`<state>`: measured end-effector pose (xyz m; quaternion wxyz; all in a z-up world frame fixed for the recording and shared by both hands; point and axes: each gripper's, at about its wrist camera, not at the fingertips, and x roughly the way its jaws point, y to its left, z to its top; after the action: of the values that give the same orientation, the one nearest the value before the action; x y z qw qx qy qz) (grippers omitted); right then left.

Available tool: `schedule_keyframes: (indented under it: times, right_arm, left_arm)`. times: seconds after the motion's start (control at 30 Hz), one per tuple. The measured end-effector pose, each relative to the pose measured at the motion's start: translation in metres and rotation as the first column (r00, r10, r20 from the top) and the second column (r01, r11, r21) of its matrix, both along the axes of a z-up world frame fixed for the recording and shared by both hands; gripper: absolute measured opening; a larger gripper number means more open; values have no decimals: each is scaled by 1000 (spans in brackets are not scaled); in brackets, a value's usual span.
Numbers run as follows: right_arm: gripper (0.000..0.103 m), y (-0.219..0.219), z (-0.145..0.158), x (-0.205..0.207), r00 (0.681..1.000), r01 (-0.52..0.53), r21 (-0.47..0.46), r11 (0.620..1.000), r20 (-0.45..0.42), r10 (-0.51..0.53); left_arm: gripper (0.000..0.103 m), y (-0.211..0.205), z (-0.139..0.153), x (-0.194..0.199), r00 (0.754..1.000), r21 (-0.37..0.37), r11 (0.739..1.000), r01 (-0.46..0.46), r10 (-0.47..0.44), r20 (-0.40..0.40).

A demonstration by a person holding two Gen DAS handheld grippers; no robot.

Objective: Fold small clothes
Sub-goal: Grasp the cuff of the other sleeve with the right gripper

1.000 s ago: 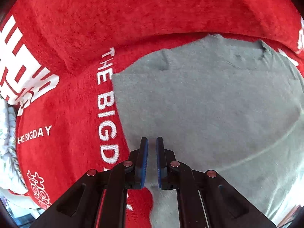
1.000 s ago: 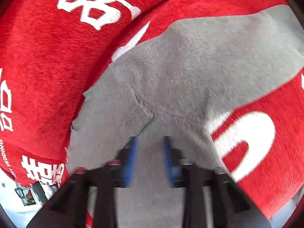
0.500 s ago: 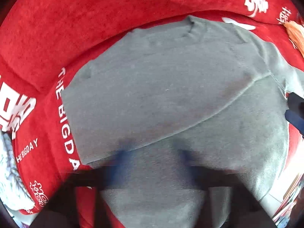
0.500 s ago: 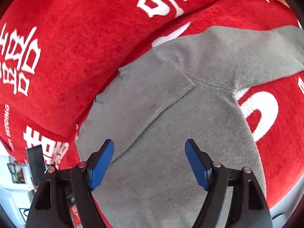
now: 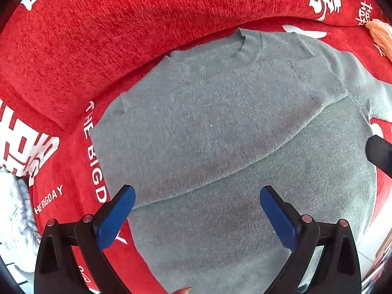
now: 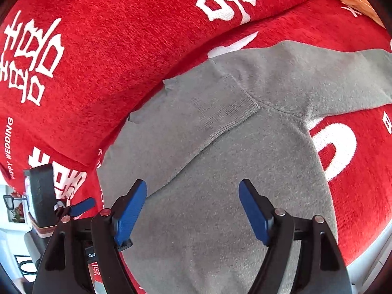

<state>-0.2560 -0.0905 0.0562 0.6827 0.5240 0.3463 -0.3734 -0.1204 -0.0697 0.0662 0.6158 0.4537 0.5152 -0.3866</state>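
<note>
Grey knit fills the left wrist view: we see a small grey sweater [image 5: 220, 134] lying flat on a red cover [image 5: 110, 36] printed with white characters and the words "THE BIGDAY". Its ribbed neckline lies toward the cover's far edge, where the red cloth rises into a padded back. One sleeve is folded across the chest, its ribbed cuff [image 5: 321, 83] resting near the far right shoulder. Our left gripper [image 5: 197, 210] hangs above the sweater's lower part with its blue pads spread wide, having just been opening, and nothing sits between them. A dark bit of the other tool shows at the right edge.

From the right wrist view, we see the same sweater [image 6: 232, 196] with the folded cuff [image 6: 227, 112] lying on the body and the other sleeve stretching out toward the cover's right edge. Our right gripper [image 6: 192, 210] has its pads well apart over the knit, not pressing on it.
</note>
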Motion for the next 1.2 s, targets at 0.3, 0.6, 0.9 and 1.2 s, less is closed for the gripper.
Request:
schedule_keyframes:
  times: [0.3,0.6,0.9,1.2]
  right_arm:
    - [82,-1,7,-11,1000,-6,-15,1000,22,6]
    - [82,-16,1,-39,995,45,17,999,89,-46]
    - [82,-44,-29,-125,951,230,90,969,189,-244]
    - [82,-72,-43,-232,838,504,89,859,190,-511]
  left_arm:
    - [102,-3,3,-7,999,-21,1000,-10,9,-52]
    - [102,-24,2,-29,998,-18,1000,1,-3,-64]
    - [102,-38,-9,-54,994,-25,1000,14,-16,-105]
    - [102,-48,-19,-65,992,-26,1000,11,-15,-128]
